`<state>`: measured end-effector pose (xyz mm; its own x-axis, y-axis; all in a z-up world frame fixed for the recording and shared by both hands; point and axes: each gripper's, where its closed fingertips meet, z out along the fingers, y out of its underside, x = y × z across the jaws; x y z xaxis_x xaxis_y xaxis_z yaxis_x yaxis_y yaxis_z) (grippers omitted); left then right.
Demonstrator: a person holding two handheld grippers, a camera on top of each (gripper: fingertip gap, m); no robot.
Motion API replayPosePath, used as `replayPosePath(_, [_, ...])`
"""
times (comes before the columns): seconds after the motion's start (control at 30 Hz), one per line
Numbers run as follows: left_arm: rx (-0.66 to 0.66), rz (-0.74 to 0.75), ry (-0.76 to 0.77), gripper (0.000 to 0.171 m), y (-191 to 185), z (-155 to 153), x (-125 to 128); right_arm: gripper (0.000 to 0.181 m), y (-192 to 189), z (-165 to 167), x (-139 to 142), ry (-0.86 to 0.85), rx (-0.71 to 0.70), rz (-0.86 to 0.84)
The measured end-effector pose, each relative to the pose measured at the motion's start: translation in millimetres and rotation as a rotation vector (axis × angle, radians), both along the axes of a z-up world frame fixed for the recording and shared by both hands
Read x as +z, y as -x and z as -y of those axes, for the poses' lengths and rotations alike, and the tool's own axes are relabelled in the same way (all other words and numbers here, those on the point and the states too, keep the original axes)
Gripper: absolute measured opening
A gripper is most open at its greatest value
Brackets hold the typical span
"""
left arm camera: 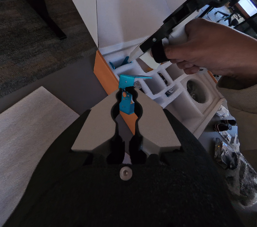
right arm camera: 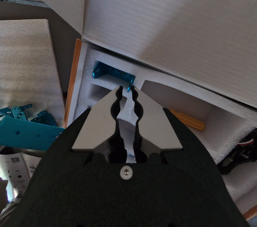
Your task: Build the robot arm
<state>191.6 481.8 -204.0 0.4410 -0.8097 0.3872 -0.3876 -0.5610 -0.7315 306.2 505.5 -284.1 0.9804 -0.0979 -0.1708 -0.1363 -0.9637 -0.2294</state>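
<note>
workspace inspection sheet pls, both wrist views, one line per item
surface: grey table with a pale foam sheet lying on it
job's things: orange box, lid up, white foam insert; blue bracket in a corner pocket; yellow handle in the next pocket
clutter: clear bags; loose blue brackets; printed leaflet
grippers: left tool shut on a blue bent plate; right tool open, its tip at the pocketed bracket's flange
cables: red and white wires at the box's edge
surroundings: carpet, dark table leg

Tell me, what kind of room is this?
Probably an office or workshop: wheeled desk chairs stand on carpet in the background, and an opened kit box with a white foam insert holds blue metal brackets.
</note>
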Motion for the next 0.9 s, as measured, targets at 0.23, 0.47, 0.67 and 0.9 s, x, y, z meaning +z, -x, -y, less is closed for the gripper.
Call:
replayPosePath(0.23, [-0.095,0.007,-0.044,0.000,18,10,-4,0.011,1,-1,-1,0.015,0.052,0.094])
replayPosePath(0.47, [0.030,-0.270,-0.188,0.000,149,-64,-36,0.009,0,-1,0,0.000,0.059,0.073])
replayPosePath(0.67, [0.155,-0.406,-0.031,0.000,263,-104,-77,0.022,54,-18,56,-0.229,0.208,0.061])
replayPosePath(0.9, [0.162,-0.420,0.104,0.000,285,-98,-110,0.023,299,-15,47,-0.439,0.780,-0.154])
